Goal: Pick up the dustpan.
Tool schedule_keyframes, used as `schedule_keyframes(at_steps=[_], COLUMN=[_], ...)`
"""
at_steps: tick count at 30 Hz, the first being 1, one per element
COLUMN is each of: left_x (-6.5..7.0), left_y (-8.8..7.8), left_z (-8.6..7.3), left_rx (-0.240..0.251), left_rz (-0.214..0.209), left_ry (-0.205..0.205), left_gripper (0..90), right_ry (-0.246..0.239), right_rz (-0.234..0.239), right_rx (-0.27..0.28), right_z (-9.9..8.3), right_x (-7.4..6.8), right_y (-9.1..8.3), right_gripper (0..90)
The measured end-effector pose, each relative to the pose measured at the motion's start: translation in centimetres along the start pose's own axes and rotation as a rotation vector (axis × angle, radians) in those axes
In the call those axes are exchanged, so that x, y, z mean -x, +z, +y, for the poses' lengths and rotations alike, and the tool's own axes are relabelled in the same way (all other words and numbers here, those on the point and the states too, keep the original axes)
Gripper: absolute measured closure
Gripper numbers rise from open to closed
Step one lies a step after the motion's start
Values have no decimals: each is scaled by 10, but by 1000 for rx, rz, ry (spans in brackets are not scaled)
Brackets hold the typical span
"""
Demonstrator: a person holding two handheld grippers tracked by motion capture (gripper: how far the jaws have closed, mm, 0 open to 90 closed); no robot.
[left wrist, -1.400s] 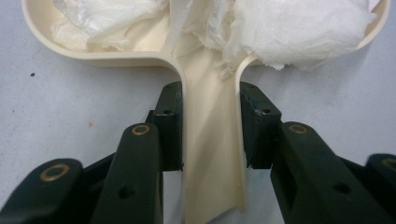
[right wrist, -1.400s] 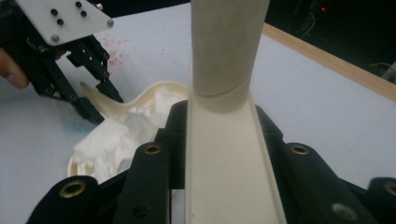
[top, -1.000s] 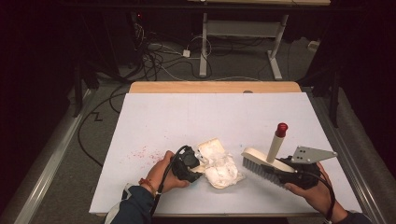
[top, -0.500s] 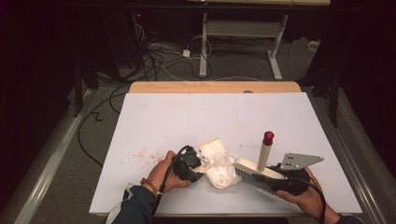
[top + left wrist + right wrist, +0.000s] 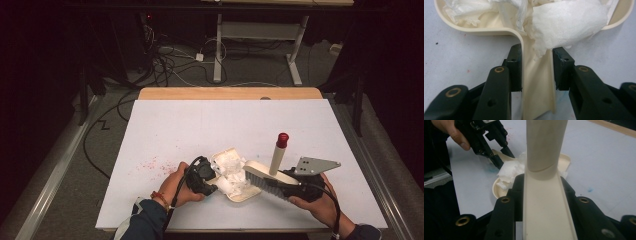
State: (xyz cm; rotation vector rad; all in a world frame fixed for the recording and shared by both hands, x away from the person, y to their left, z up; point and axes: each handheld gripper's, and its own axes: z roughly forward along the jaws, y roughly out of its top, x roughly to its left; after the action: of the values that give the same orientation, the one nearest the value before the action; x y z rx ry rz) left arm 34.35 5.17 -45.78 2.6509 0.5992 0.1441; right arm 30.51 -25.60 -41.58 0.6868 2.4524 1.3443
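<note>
A cream dustpan [image 5: 246, 197] lies on the white table near the front, holding crumpled white tissue [image 5: 229, 171]. My left gripper [image 5: 209, 181] is shut on the dustpan's handle [image 5: 537, 92], with tissue [image 5: 566, 25] spilling toward its jaws. A cream hand brush [image 5: 264, 176] with dark bristles and an upright red-tipped handle [image 5: 282, 139] is clamped in my right gripper [image 5: 296, 188]. Its bristle end reaches the pan's right side. In the right gripper view the brush body [image 5: 546, 207] runs between the jaws toward the dustpan [image 5: 499, 191] and the left gripper [image 5: 499, 157].
Red specks [image 5: 152, 164] mark the table left of the left hand, and a small blue stain [image 5: 589, 190] lies right of the brush. A wooden strip [image 5: 230, 93] borders the far edge. Cables and desk legs stand on the floor beyond.
My right gripper has carried the brush leftward and slightly down, from beside the dustpan to its right rim. The left gripper and dustpan have stayed in place.
</note>
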Motion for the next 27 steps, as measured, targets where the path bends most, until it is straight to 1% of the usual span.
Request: schedule_keyframes(at_steps=[1,3,5,8,11,13,15,18,19,20,21,23,25,26,27], left_x=[0,0,0,0,0,0,-1,-1,0,0,0,0,1,1,1], left_y=[0,-1,-1,-1,-1,-1,-1,0,0,0,0,-1,-1,-1,-1], left_z=[0,0,0,1,1,1,1,0,0,0,0,0,-1,-1,-1], left_rx=[0,0,0,0,-3,-2,-5,-5,-5,-6,-6,-6,-7,-7,-7], left_rz=[0,0,2,0,0,0,0,-2,-2,-2,-2,-2,-3,-3,-2], left_ry=[0,0,1,1,3,3,6,5,4,6,4,5,6,8,10], left_gripper=[626,626,626,626,626,626,626,626,626,626,626,626,626,626,626], right_ry=[3,8,11,3,11,16,20,-8,-31,-45,-74,-119,-130,-145,-177], right_rz=[4,-8,1,-27,-29,-44,-34,-22,-24,-31,-56,-82,-85,-97,-127], right_rx=[4,16,24,31,26,26,28,5,-15,-28,-50,-92,-113,-118,-121], right_z=[0,1,2,4,5,5,5,6,6,6,5,1,-3,-3,-4], right_x=[1,3,4,6,9,10,10,3,0,-2,-4,-6,-7,-8,-10], right_y=[-3,-8,-13,-20,-23,-24,-24,-19,-16,-15,-12,-7,-2,-1,0], right_gripper=[681,681,681,681,681,681,681,681,681,681,681,681,681,681,681])
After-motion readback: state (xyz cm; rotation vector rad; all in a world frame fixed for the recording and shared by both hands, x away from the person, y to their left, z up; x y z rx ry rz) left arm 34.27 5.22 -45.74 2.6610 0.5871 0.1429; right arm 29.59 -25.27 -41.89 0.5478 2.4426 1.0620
